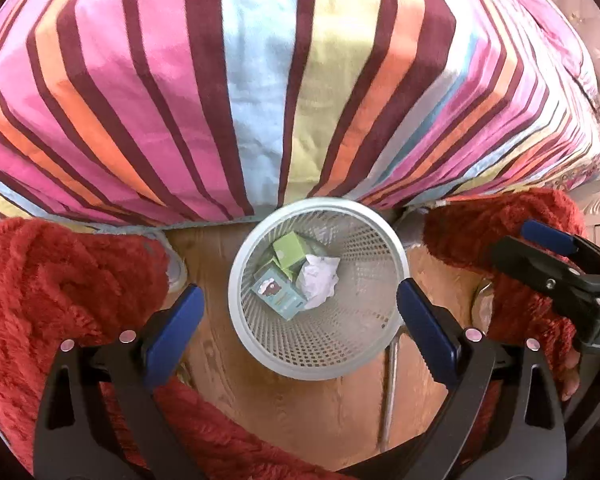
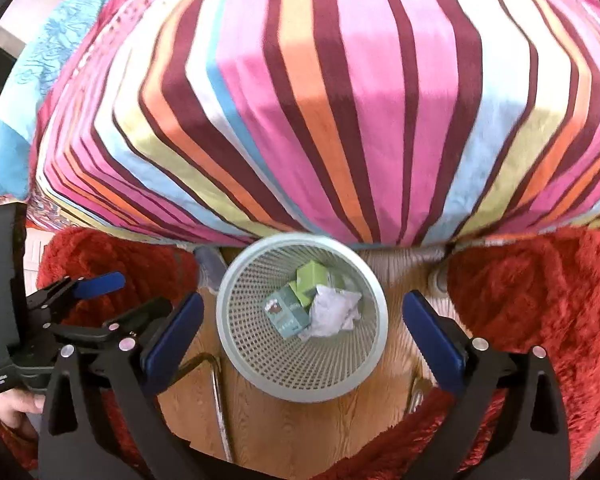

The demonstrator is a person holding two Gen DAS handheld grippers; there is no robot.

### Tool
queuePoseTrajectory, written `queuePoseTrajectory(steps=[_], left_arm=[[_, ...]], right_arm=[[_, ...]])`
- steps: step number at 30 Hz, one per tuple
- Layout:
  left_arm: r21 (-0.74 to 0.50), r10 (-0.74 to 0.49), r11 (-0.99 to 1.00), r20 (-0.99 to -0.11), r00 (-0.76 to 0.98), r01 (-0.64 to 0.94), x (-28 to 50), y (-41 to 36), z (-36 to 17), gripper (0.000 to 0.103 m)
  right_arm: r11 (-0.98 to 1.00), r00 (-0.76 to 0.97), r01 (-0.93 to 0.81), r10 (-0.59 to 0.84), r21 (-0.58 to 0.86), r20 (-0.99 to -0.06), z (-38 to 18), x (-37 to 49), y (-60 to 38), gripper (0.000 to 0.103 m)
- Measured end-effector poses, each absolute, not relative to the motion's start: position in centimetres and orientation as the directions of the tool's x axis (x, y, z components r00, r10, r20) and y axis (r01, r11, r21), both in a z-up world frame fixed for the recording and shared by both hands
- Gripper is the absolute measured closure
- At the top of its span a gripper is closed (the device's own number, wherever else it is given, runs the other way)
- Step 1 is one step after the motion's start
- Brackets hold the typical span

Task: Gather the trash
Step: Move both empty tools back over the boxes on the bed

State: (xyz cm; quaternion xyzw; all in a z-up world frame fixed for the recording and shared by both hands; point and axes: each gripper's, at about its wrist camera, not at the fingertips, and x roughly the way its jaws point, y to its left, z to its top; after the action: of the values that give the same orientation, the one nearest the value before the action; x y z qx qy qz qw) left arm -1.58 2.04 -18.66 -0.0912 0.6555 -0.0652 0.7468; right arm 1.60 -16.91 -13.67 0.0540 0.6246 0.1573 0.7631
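The left gripper [image 1: 300,316] and right gripper [image 2: 302,328] were held with fingers spread wide, nothing gripped. Between and below the fingers, the mesh wastebasket [image 1: 364,240] stood upright, mouth upward, holding a green box [image 1: 290,250], a teal carton [image 1: 278,296] and crumpled paper [image 1: 320,280]. Its far rim lay against the striped bedspread [image 1: 260,80]; bare wooden floor [image 1: 300,408] was seen on the near side.

a green box [image 1: 290,251], teal carton [image 1: 278,295] and crumpled white paper [image 1: 319,281] lie inside the upright mesh bin [image 1: 352,354].
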Motion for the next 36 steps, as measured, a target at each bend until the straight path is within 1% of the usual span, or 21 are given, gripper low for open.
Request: queuePoseTrajectory(steps=[10,15,22,31,36], left_arm=[[-0.25,-0.237,0.968,-0.934,0.269,-0.013,1.5,3.9,-13.6,0.009],[-0.23,-0.225,0.973,-0.916,0.333,0.023,5.1,4.1,-11.1,0.009],[-0.219,-0.221,0.974,-0.888,0.403,0.054,11.6,4.1,-8.7,0.009],[-0.159,-0.197,0.98,-0.885,0.422,0.123,18.2,3.5,-7.9,0.009],[-0.191,-0.229,0.973,-0.874,0.429,0.131,21.6,4.2,-7.6,0.009]], right_arm=[[0.946,0.341,-0.192,0.315,0.262,-0.886,-9.7,4.3,-18.1,0.008],[0.954,0.466,-0.235,0.278,0.186,-0.84,-7.7,6.7,-18.7,0.008],[0.952,0.584,-0.272,0.28,0.141,-0.762,-5.7,11.0,-18.6,0.008],[0.942,0.568,-0.321,0.276,0.1,-0.776,-5.4,15.9,-17.2,0.008],[0.936,0.564,-0.339,0.278,0.089,-0.777,-5.2,17.7,-17.0,0.008]])
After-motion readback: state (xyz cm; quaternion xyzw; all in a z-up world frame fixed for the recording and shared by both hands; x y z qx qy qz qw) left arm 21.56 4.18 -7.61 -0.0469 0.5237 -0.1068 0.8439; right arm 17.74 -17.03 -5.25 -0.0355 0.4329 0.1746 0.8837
